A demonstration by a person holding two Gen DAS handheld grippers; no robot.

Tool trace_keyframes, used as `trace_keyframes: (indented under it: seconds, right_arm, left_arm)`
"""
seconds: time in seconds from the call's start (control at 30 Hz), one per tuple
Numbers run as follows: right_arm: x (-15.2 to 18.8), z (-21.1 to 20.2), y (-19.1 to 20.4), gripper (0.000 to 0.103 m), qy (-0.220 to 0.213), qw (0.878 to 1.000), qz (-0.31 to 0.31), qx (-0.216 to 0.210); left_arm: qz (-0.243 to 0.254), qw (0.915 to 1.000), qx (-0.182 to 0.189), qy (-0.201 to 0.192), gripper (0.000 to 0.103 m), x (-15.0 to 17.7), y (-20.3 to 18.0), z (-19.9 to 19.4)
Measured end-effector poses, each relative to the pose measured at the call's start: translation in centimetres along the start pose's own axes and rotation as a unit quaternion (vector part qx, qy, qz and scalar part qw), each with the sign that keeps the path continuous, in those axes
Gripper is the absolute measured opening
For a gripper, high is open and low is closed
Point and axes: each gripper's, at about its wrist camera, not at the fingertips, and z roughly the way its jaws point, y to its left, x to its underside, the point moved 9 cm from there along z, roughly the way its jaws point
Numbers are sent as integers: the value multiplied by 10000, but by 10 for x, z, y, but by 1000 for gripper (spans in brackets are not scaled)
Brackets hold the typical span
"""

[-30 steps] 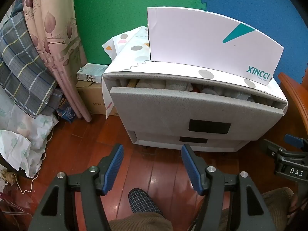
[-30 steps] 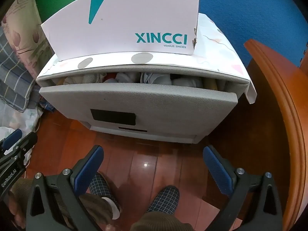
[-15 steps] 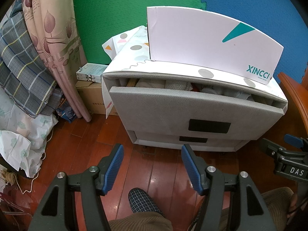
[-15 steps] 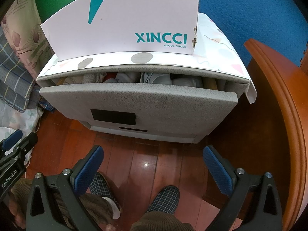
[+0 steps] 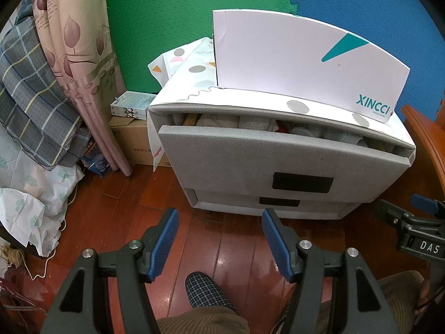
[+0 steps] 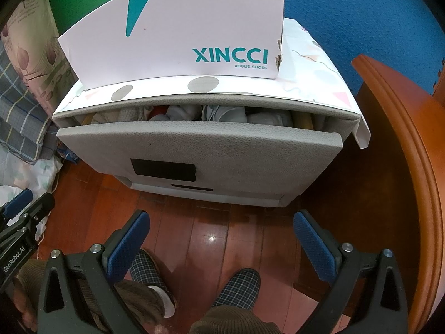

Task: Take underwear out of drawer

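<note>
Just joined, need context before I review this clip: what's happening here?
A person holds a gripper in each hand above a wood floor, facing a small grey drawer unit. Its top drawer is pulled partly open, with folded underwear showing in the gap. Both the left gripper and the right gripper hang short of the drawer with jaws open and nothing in them. A white XINCCI shoe box sits on top. Nothing has been taken out yet.

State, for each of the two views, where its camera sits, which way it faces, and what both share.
Left wrist: on the left gripper, angled down at the open top drawer; a slipper shows.
Right wrist: on the right gripper, angled down likewise; both slippers show.
Shared: drawer, shoe box, wooden floor.
</note>
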Motion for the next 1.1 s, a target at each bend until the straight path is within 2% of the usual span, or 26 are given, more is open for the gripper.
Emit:
trace_keyframes:
  seconds: [0.6, 0.83, 0.93, 1.1]
  right_arm:
    - [0, 3, -5, 102, 5, 9998, 150, -154]
    - [2, 3, -7, 102, 37, 9994, 230, -244]
    - [2, 3, -9, 102, 36, 9993, 267, -275]
    - [3, 4, -11, 102, 47, 9989, 343, -322]
  left_arm:
    - [-185, 9998, 79, 43, 64, 0, 3, 1]
    - [-511, 9975, 475, -79, 64, -13, -5, 7]
    - [-432, 9985, 307, 117, 64, -16, -7, 14]
    - [-569, 9974, 369, 223, 64, -27, -8, 26]
